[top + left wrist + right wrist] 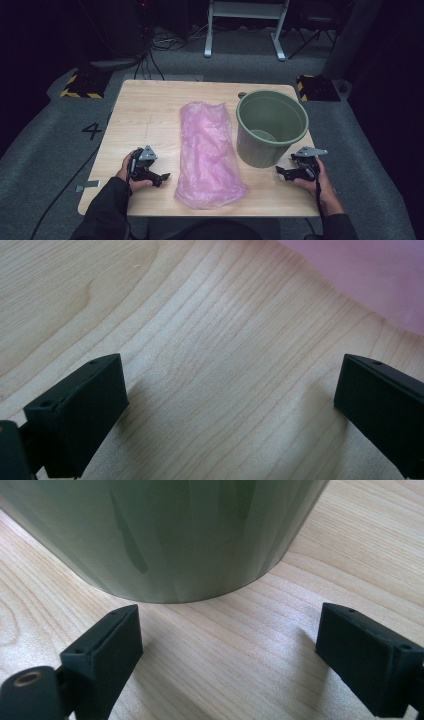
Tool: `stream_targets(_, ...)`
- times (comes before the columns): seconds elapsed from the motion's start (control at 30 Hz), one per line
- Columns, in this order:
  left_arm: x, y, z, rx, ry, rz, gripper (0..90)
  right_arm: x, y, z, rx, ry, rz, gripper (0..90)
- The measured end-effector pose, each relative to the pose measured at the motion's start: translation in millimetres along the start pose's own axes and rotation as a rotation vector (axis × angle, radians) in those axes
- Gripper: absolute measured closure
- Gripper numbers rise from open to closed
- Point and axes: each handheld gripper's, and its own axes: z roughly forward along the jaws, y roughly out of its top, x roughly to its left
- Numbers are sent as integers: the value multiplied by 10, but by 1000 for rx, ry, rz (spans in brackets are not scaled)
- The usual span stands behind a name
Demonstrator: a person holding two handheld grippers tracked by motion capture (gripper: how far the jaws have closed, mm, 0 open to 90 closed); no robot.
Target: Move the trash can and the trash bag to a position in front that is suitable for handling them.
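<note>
At the left, the left tongs [161,176] rest low on the bench [150,105], held in the person's left hand [131,172]. Their jaws stand wide apart with nothing but bare wood between them, and they point toward the middle, so I'd guess they are poised for the bag rather than simply parked.

In the middle lies the pink plastic bag [208,152], flat and crumpled, stretched from the far part of the bench to near the front edge. Its left edge is near the left tongs but apart from them; in the left gripper view a corner of the pink film [370,280] shows beyond the jaws.

Just right of the bag stands the green bin [270,127], upright and mouth up, close beside the bag; it looks ready to be lined.

At the far right, the right tongs [280,172] sit on the bench in the right hand [320,177], jaws spread and empty, aimed at the foot of the bin [165,535], near it but not touching, likely placed to steady it.
</note>
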Motion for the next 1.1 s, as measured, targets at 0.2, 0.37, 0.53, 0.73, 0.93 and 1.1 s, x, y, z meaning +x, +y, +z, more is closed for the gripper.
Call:
stream_targets(0.2, 0, 0, 0, 0, 0, 0, 5, -1, 0, 0, 0, 1, -1, 115)
stream_targets(0.37, 0, 0, 0, 0, 0, 0, 5, -8, 0, -5, -7, 9, -2, 156)
stream_targets(0.53, 0, 0, 0, 0, 0, 0, 5, -67, 25, -70, -35, 35, 7, 162)
stream_targets(0.73, 0, 0, 0, 0, 0, 0, 4, -96, 196, -253, -91, 35, -70, 161)
stream_targets(0.93, 0, 0, 0, 0, 0, 0, 5, -82, 345, -311, -121, 75, -120, 153)
stream_targets(1.1, 0, 0, 0, 0, 0, 0, 5, -33, 380, -283, -123, 107, -153, 154)
